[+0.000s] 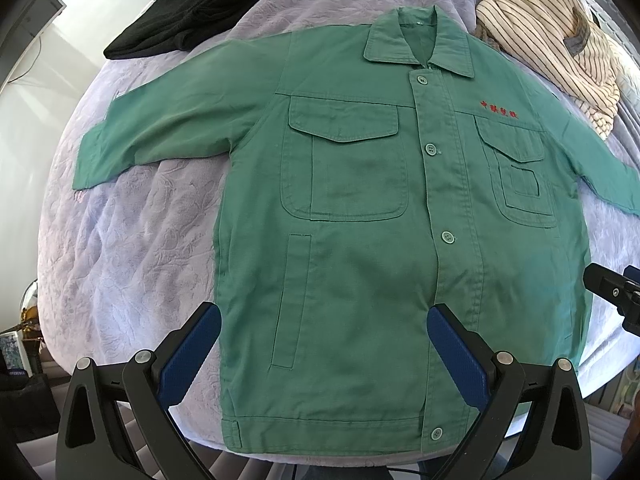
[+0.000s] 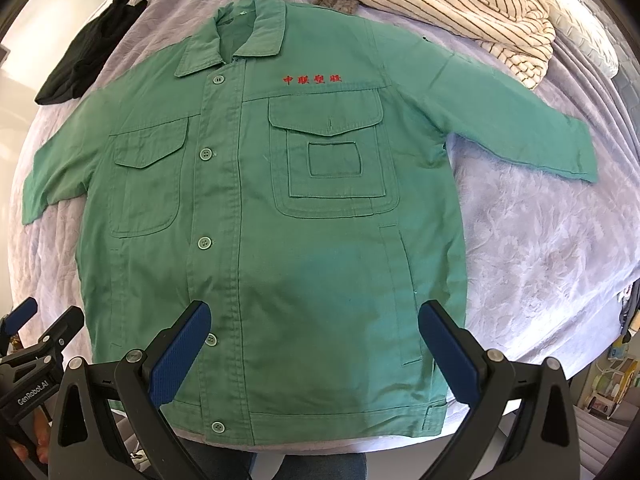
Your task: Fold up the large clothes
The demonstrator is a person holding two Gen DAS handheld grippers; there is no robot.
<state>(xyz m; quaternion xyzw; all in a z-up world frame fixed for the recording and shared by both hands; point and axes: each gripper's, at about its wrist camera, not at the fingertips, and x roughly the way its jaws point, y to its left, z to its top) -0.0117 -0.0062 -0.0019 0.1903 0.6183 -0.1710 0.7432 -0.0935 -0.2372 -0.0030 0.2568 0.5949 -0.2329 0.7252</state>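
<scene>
Green jacket [image 1: 360,216]: flat, front up, buttoned, sleeves spread, on the lilac bed [image 1: 132,248]. Left claw [image 1: 324,320] and right claw [image 2: 314,316]: both spread wide, empty, above the hem. Black garment [image 1: 188,12] and striped garment [image 2: 452,4]: beyond the collar.

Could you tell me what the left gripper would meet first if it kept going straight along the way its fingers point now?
Most likely the green jacket: the open left gripper aims at its lower front panel, near the hem side of the button placket. Depth is unclear, so how soon it would touch cannot be told.
</scene>
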